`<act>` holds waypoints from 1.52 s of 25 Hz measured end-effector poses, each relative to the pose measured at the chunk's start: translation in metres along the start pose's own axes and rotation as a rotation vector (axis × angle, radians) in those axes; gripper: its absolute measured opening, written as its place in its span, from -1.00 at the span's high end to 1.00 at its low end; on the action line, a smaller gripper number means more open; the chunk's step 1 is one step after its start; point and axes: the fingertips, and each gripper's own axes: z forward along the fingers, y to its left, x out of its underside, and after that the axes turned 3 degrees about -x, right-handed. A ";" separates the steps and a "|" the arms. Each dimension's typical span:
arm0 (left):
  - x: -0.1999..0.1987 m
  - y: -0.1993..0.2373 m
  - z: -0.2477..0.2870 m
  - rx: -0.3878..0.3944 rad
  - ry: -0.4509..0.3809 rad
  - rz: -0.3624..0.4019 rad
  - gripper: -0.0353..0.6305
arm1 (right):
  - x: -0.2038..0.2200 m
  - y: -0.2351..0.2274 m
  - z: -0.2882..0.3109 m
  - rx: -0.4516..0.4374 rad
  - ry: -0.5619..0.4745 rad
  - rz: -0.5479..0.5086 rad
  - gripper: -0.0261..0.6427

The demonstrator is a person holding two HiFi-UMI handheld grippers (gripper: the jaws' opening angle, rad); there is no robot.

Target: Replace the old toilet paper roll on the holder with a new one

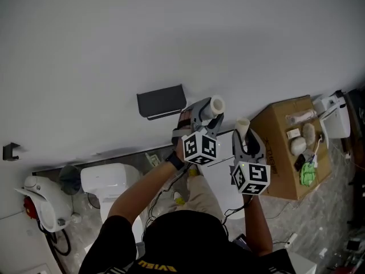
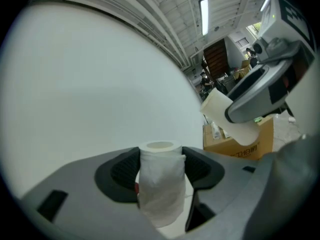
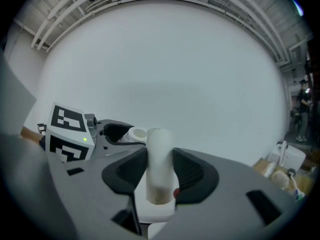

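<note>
Your left gripper [image 1: 213,111] is grey, its roll [image 2: 161,194] white; the tube [image 3: 160,166] to the right looks cream, though it's blurred. The holder [image 1: 161,101] is dark grey, the box [image 1: 282,130] brown.

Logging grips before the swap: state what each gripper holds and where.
Left gripper: toilet paper roll, jaws on its curved sides. Right gripper: pale tube, jaws on its sides.

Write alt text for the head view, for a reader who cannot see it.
From above, a person holds two grippers toward a white wall: the left gripper grips a small toilet paper roll, the right gripper a pale tube. A dark holder is mounted on the wall beside them.
</note>
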 end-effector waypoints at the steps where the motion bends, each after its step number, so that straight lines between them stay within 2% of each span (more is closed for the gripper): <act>1: 0.003 -0.002 0.001 -0.007 0.009 0.026 0.08 | 0.002 -0.001 0.001 0.000 0.005 -0.003 0.42; 16: 0.052 -0.027 0.007 -0.106 0.089 0.454 0.08 | 0.028 -0.009 0.013 -0.016 0.066 -0.020 0.42; 20: 0.062 -0.029 0.007 -0.094 0.114 0.497 0.08 | 0.031 -0.008 0.017 -0.020 0.076 -0.015 0.42; 28: 0.078 -0.018 0.010 -0.146 0.126 0.571 0.08 | 0.030 0.000 0.023 -0.044 0.075 -0.009 0.42; 31: 0.083 -0.021 0.011 -0.138 0.124 0.606 0.08 | 0.030 0.002 0.026 -0.046 0.079 -0.010 0.42; 38: 0.096 -0.035 0.013 -0.113 0.173 0.763 0.08 | 0.031 0.001 0.023 -0.039 0.085 -0.013 0.42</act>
